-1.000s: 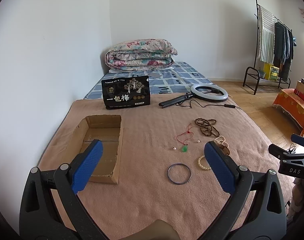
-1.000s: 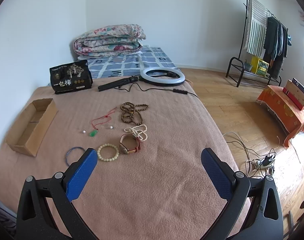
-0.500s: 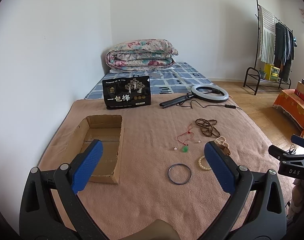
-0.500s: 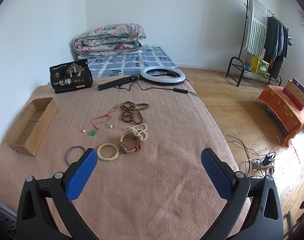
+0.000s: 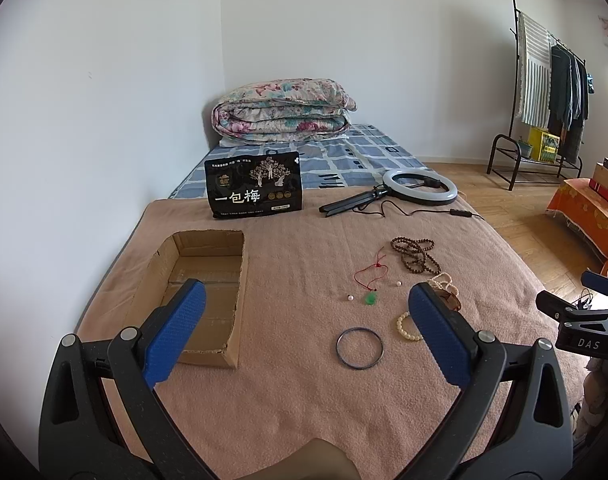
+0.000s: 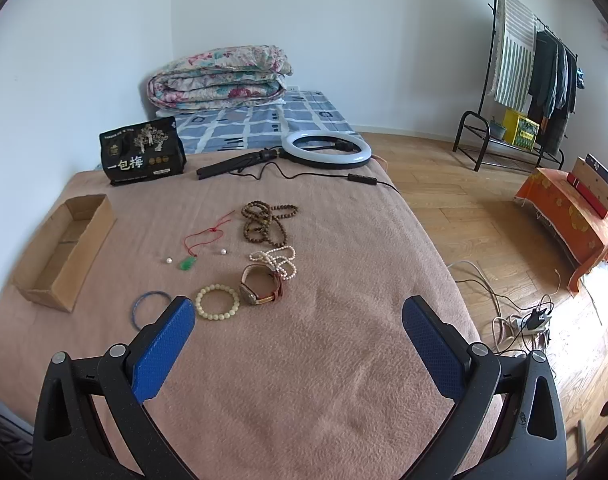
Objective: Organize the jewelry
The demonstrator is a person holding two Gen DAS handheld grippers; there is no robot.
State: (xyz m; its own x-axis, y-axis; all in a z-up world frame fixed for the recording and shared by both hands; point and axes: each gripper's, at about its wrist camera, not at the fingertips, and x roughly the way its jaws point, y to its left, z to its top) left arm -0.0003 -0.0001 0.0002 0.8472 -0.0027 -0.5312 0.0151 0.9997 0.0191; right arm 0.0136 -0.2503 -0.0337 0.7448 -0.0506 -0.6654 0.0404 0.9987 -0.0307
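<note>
Nothing is sorted yet; both the left gripper (image 5: pixel 304 312) and right gripper (image 6: pixel 297 324) hover spread and empty; the cardboard box (image 5: pixel 207 256) beyond the left finger looks bare; the jewelry (image 6: pixel 259 276) lies loose ahead of the fingers.

We hold the left gripper (image 5: pixel 304 332) above a tan blanket (image 5: pixel 304 392), its blue pads (image 5: pixel 171 340) spread wide with nothing between them. To the left lies an open cardboard box (image 5: pixel 201 292), and to the right the jewelry is scattered: a dark bangle (image 5: pixel 359 348), a cream bead bracelet (image 5: pixel 406 326) partly hidden by the right pad, a green pendant (image 5: pixel 370 298) on a red cord, two loose pearls (image 5: pixel 348 298), and brown prayer beads (image 5: pixel 415 254). Farther back we see a black snack bag (image 5: pixel 255 189), a ring light (image 5: pixel 420 187) and a folded quilt (image 5: pixel 281 106), while the right gripper (image 5: pixel 584 320) shows at the right edge.
</note>
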